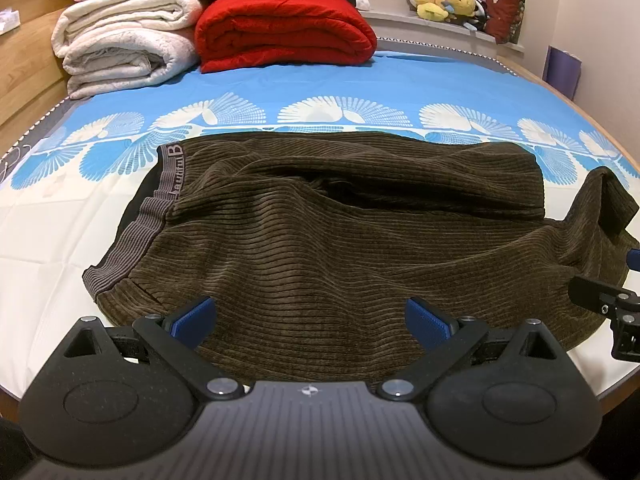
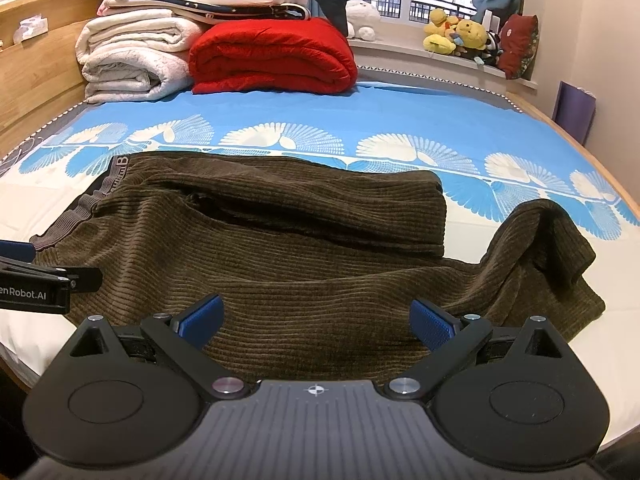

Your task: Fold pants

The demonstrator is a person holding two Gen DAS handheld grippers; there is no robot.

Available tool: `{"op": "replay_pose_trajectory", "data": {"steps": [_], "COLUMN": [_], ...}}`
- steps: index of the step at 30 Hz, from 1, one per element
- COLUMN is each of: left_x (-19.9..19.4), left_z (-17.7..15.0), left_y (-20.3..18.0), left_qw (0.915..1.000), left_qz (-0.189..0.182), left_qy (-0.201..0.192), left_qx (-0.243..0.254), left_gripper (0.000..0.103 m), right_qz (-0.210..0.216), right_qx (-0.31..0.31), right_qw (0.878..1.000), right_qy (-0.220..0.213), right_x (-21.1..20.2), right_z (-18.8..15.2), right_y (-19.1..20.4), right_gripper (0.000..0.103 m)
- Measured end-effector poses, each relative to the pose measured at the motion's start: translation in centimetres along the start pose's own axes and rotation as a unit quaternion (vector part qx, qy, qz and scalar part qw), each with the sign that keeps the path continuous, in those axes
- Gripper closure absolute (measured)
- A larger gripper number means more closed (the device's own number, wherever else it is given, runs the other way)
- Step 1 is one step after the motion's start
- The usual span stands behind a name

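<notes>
Blue and white sheet (image 1: 360, 80) with a fan-shell pattern covers the bed, backed by a wooden headboard (image 1: 24, 60), folded cream blankets (image 1: 120, 48), a red quilt (image 1: 288, 32) and plush toys (image 2: 456, 36) on the windowsill. Brown corduroy pants (image 1: 320, 240) lie across the bed's near half, waistband (image 1: 136, 232) at left showing a letter "B". Left gripper (image 1: 310, 320) and right gripper (image 2: 316, 318) hover over the near edge, jaws wide, gripping nothing. "Robot.AI" is printed on the left gripper's side.
</notes>
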State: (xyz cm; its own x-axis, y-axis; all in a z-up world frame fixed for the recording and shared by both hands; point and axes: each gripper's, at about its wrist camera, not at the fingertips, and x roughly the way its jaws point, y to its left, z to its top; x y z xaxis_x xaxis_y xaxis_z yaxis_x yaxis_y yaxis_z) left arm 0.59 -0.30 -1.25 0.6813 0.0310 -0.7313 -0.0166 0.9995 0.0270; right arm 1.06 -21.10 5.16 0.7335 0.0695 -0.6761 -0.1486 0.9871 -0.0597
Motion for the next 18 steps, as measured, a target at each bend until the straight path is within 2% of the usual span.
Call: {"op": "replay_pose_trajectory", "data": {"steps": [4,8,11,12,13,14,16,18], "left_x": [0.0,-0.2,-0.5,-0.6,-0.7,-0.7,-0.7,-0.8], "left_z": [0.0,0.1,0.2,0.4,0.5,0.8,1.7,3.0], "left_y": [0.0,-0.1,0.1,0.3,0.5,0.7,1.4,1.9], "left_qw": [1.0000,1.0000,0.9999,0.9998,0.9998,0.9997,0.9991,0.9983], "left_qz": [0.000,0.001,-0.003,-0.006,-0.010,-0.018,-0.041,-0.058], "left_qy": [-0.001,-0.007,-0.016,-0.018,-0.018,-0.013,-0.002,-0.006], "left_qx": [-0.001,0.000,-0.002,-0.004,-0.007,-0.009,-0.012,0.005], "left_gripper": [0.002,0.002,0.011,0.021,0.035,0.043,0.068,0.078], "right_qz": [0.003,0.001,0.005,0.013,0.012,0.012,0.023,0.023], "right_qx": [0.002,-0.006,-0.002,0.008,0.011,0.017,0.048,0.074], "right_qw": [1.000,1.000,1.000,0.999,0.999,0.999,0.997,0.996], "right_qy": [-0.004,-0.012,-0.025,-0.029,-0.035,-0.040,-0.049,-0.053], "right_x": [0.0,-0.2,-0.5,-0.6,-0.7,-0.9,-1.3,-1.6], "right_z": [0.0,0.0,0.1,0.0,0.1,0.3,0.7,1.5], "right_y": [0.0,0.0,-0.1,-0.2,-0.4,-0.7,-1.8,-3.3], "right_gripper": [0.006,0.012,0.021,0.026,0.029,0.033,0.040,0.047]}}
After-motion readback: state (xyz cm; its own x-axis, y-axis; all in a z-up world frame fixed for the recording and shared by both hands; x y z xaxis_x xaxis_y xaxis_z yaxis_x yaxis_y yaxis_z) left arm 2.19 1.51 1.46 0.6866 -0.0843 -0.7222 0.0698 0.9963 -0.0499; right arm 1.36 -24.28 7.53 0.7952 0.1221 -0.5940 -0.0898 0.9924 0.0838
